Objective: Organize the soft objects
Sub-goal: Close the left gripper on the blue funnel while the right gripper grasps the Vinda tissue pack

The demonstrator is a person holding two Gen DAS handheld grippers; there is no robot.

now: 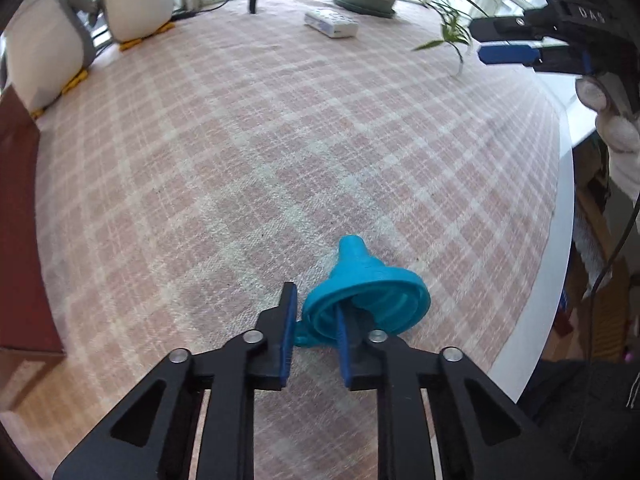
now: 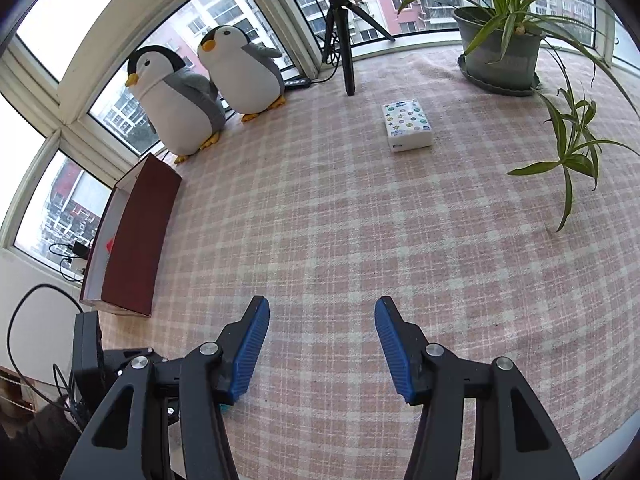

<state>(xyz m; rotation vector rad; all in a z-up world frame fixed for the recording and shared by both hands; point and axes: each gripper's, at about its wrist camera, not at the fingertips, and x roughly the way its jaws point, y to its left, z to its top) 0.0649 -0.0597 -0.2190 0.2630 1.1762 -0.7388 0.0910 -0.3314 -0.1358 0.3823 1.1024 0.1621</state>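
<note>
A soft blue collapsible funnel [image 1: 368,288] lies on its side on the pink plaid tablecloth [image 1: 280,160]. My left gripper [image 1: 316,320] is shut on the funnel's rim, one finger inside the cone and one outside. My right gripper [image 2: 322,328] is open and empty above the cloth; it also shows in the left wrist view [image 1: 504,40] at the far right. Two plush penguins [image 2: 208,88] stand at the back left by the window. A white tissue pack [image 2: 408,124] lies at the back centre.
A dark red open box [image 2: 132,236] stands along the left edge of the table. A potted plant [image 2: 500,56] with trailing leaves is at the back right. A small black tripod [image 2: 344,40] stands at the back. The table's white edge [image 1: 560,240] curves on the right.
</note>
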